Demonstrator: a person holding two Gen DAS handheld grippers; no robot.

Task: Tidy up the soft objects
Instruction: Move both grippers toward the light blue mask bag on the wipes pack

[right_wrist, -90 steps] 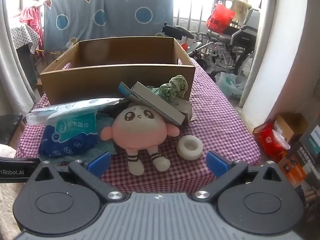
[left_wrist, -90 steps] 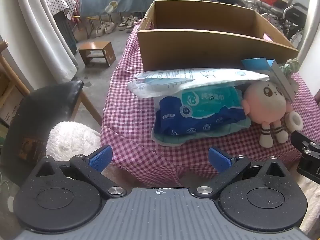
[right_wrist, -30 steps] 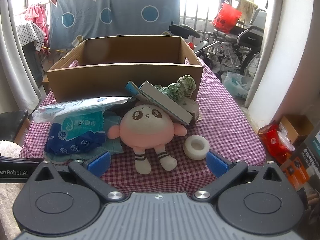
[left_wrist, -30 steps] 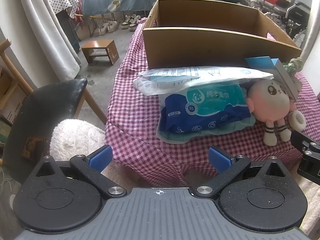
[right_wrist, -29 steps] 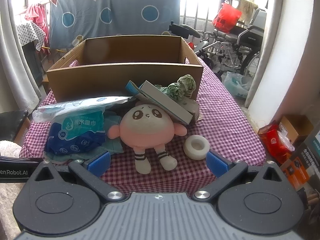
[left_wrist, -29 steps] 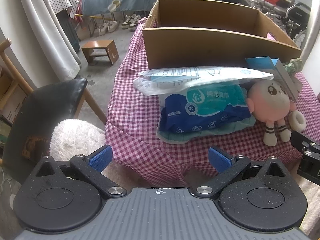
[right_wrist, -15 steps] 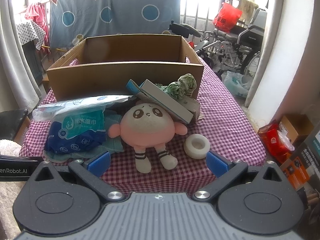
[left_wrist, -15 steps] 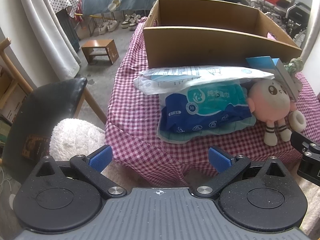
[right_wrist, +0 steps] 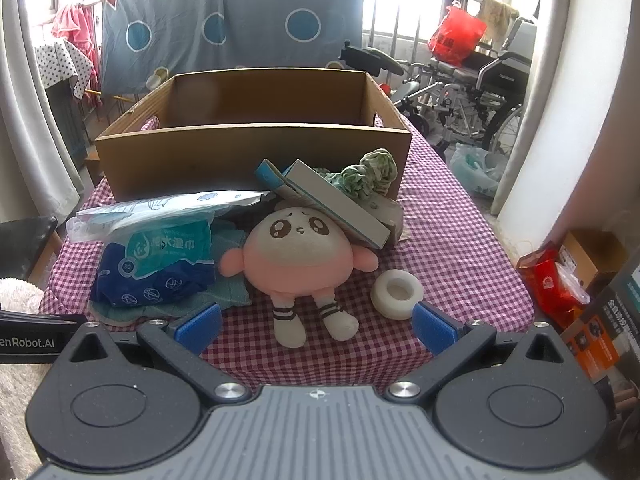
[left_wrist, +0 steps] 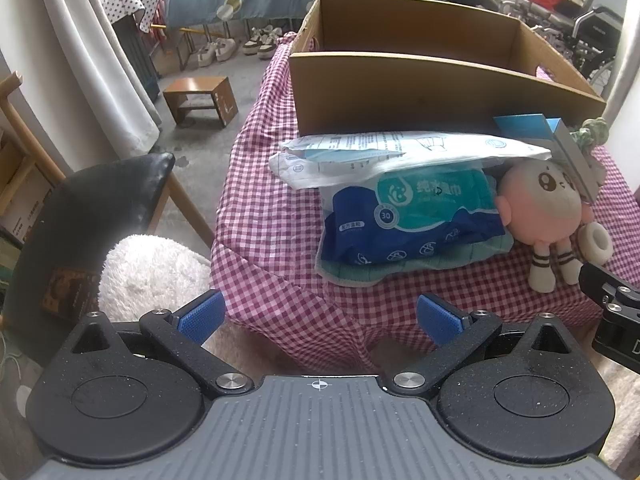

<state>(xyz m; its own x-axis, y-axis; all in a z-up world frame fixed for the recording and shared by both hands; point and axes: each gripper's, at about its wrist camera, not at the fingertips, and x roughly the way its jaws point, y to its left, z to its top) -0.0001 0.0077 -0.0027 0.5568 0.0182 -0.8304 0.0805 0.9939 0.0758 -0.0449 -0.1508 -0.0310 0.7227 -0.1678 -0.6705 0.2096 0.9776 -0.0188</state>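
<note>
My left claw (left_wrist: pixel 318 316) and right claw (right_wrist: pixel 316 322): both wide, empty. Doll (right_wrist: pixel 298 250), wipes pack (right_wrist: pixel 160 266): on the bench (right_wrist: pixel 460 240), just before the cardboard box (right_wrist: pixel 256 152).

Light source: daylight was seen entering through the window (right_wrist: pixel 404 4) at the back.
Glare: window panes were blown out white in the right wrist view.
Brightness: the table (left_wrist: pixel 264 216) was evenly lit; shadows were soft.
Distortion: strong fisheye bending was noted at edges, corners vignetted dark.
Focus: centre was sharp, periphery slightly smeared.
</note>
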